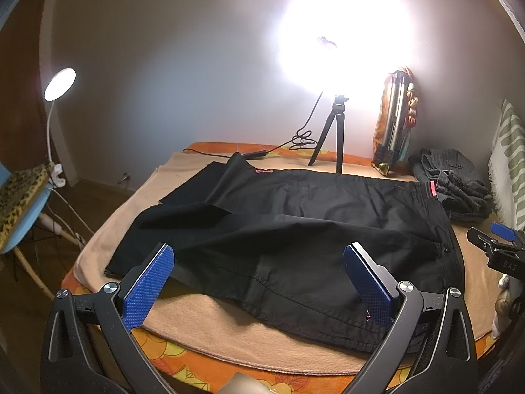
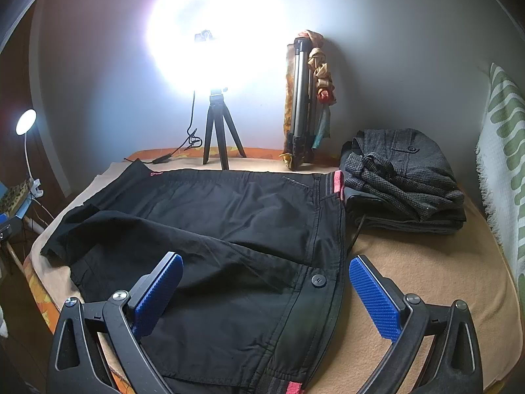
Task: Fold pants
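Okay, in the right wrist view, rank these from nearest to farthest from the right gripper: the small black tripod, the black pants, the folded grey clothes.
From the right gripper:
1. black pants, directly beneath the open fingers.
2. folded grey clothes, back right.
3. small black tripod, at the far wall, left of centre.

Black pants (image 1: 295, 223), peach blanket (image 1: 229, 328), grey checked clothes (image 2: 403, 177).

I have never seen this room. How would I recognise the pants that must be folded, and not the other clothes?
Look at the bed with the beige blanket. The black pants lie spread flat across its middle, before the small tripod. Unlike the grey checked clothes stacked folded at their right, they are plain black, unfolded, with a pink tab at the waistband.
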A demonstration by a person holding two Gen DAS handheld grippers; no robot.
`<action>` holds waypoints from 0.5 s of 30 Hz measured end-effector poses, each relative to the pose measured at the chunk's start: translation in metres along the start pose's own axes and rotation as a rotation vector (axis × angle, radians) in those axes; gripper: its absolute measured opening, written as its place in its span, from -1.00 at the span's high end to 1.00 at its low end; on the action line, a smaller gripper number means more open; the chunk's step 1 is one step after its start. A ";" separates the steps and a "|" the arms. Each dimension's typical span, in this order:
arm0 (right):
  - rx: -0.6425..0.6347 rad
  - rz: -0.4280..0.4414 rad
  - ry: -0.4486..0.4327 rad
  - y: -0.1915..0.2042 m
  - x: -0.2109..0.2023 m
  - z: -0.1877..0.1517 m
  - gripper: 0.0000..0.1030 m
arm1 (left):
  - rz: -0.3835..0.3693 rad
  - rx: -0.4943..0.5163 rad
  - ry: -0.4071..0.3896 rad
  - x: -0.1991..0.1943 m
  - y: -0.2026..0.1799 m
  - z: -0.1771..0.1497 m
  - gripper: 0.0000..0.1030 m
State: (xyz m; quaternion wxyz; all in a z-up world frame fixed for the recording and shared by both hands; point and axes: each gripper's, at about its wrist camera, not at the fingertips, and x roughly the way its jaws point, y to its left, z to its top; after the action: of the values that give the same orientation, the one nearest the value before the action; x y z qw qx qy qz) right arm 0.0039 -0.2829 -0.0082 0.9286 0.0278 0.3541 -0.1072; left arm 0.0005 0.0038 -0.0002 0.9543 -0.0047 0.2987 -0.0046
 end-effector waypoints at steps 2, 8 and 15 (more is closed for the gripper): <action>0.000 0.000 0.000 0.000 0.000 0.000 -0.99 | 0.002 -0.001 -0.001 0.000 0.000 0.000 -1.00; 0.000 0.002 0.000 0.001 0.000 -0.001 -0.99 | 0.004 -0.006 0.000 0.001 0.002 0.000 -1.00; 0.000 0.001 0.001 0.001 0.000 -0.002 -0.99 | 0.004 -0.005 -0.001 0.000 0.003 0.000 -1.00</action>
State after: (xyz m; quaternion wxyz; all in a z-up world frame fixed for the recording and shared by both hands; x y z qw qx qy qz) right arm 0.0033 -0.2815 -0.0095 0.9286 0.0280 0.3543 -0.1067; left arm 0.0006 0.0072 -0.0004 0.9545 -0.0064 0.2982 -0.0017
